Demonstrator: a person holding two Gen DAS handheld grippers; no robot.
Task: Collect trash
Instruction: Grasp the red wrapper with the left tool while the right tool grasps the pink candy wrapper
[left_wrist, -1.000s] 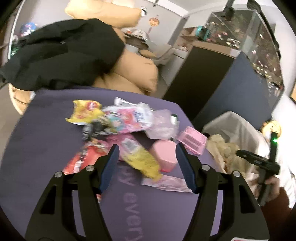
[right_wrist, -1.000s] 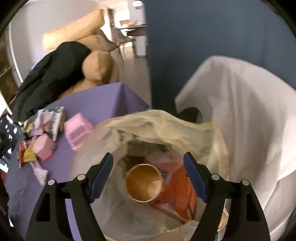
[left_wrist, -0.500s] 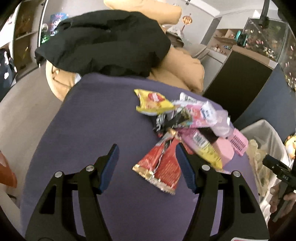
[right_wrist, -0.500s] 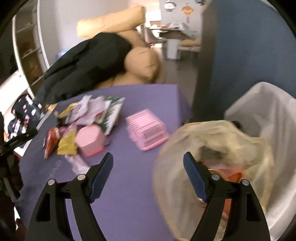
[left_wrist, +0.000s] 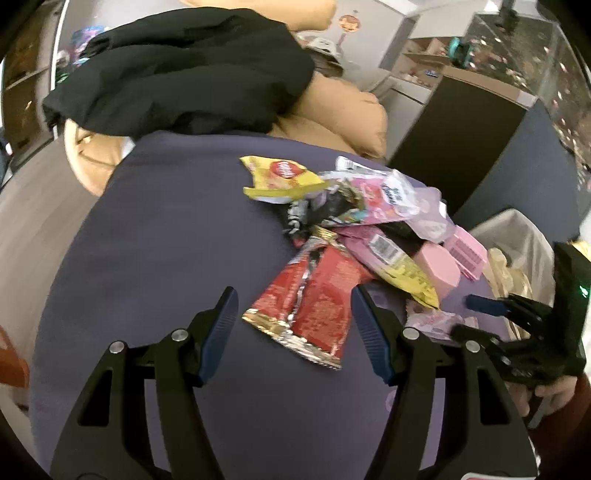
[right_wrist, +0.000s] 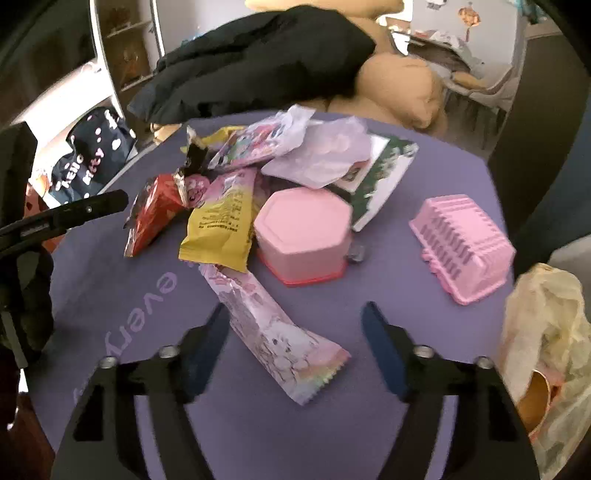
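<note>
Both claws open, empty: left claw (left_wrist: 293, 319) straddles the red wrapper (left_wrist: 314, 301), my right claw (right_wrist: 291, 334) the pink wrapper (right_wrist: 275, 332) at the worktop's (right_wrist: 424, 177) near edge, each lined up to pinch.

Both views are evenly and softly lit, with only faint shadows under the wrappers on the purple counter (left_wrist: 155, 258). Fisheye distortion bows the counter edge and darkens the frame corners to black. In the left wrist view, the red wrapper (left_wrist: 314, 302) is fairly sharp, while the cabinet behind it smears with motion blur. In the right wrist view, the pink hexagonal box (right_wrist: 303, 232) is soft; the left finger (right_wrist: 203, 354) of the right hand-held gripper (right_wrist: 291, 347) is blurred, and the wall behind is overexposed.
</note>
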